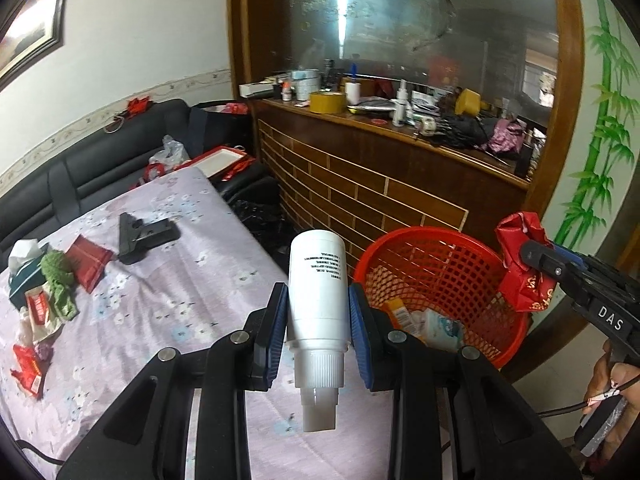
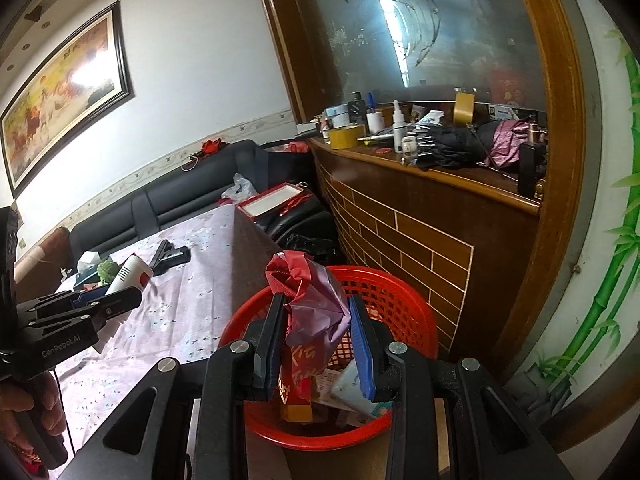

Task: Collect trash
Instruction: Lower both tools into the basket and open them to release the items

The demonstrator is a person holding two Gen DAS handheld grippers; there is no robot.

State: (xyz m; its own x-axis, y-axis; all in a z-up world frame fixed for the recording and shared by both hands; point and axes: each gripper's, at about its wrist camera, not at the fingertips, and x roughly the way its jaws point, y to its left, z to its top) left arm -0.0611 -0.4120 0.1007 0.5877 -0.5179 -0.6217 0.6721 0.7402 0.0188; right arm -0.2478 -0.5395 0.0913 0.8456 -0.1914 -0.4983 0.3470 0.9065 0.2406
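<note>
My left gripper [image 1: 318,316] is shut on a white plastic bottle [image 1: 318,284], cap end toward the camera, held above the table's right edge just left of the red mesh basket [image 1: 404,254]. My right gripper [image 2: 318,336] is shut on a crumpled red and pink wrapper [image 2: 310,300] directly above the red basket [image 2: 394,292], which holds several pieces of trash. In the left wrist view the right gripper [image 1: 532,264] with the red wrapper [image 1: 520,256] hangs over the basket's right rim. The right wrist view shows the left gripper [image 2: 120,298] with the bottle [image 2: 130,274] at the left.
On the flowered tablecloth [image 1: 172,280] lie a black clamp-like tool [image 1: 146,236], a red packet [image 1: 88,260], a green cloth [image 1: 58,280], a tissue box [image 1: 24,264] and red wrappers [image 1: 28,368]. A wooden counter [image 1: 380,184] with clutter stands behind the basket, a black sofa [image 1: 104,160] behind the table.
</note>
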